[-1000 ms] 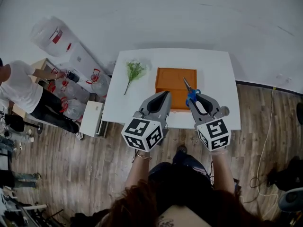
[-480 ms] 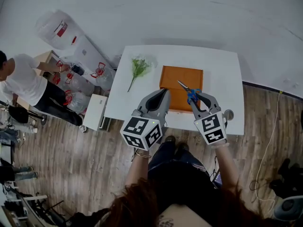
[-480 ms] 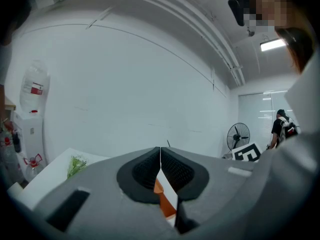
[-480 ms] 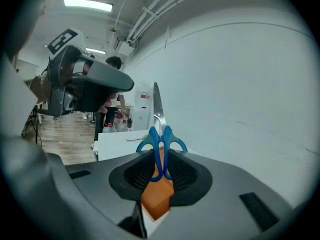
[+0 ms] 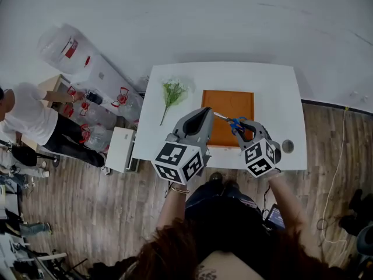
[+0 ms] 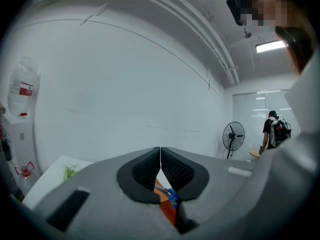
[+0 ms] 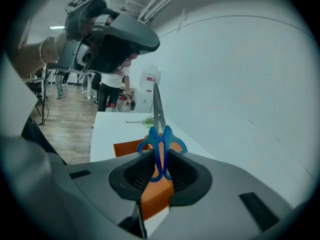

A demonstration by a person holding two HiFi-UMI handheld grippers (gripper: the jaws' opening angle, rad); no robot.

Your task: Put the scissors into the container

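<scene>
Blue-handled scissors hang in the air over the orange container, their blades pointing left. My right gripper is shut on the scissors' handles. The orange container lies on the white table, below and ahead of the right jaws. My left gripper is shut with nothing between its jaws, held above the container's left edge. Through the left jaws a strip of the container and the scissors' blue handle show.
A green plant sprig lies on the table's left part. A water dispenser and bottles stand on the floor at left, near a person. A small round object sits at the table's front right. A fan stands far off.
The right gripper turned the scissors so the blades swung from pointing up-left to pointing left, and it moved slightly right over the container. The left gripper shifted a little forward.
</scene>
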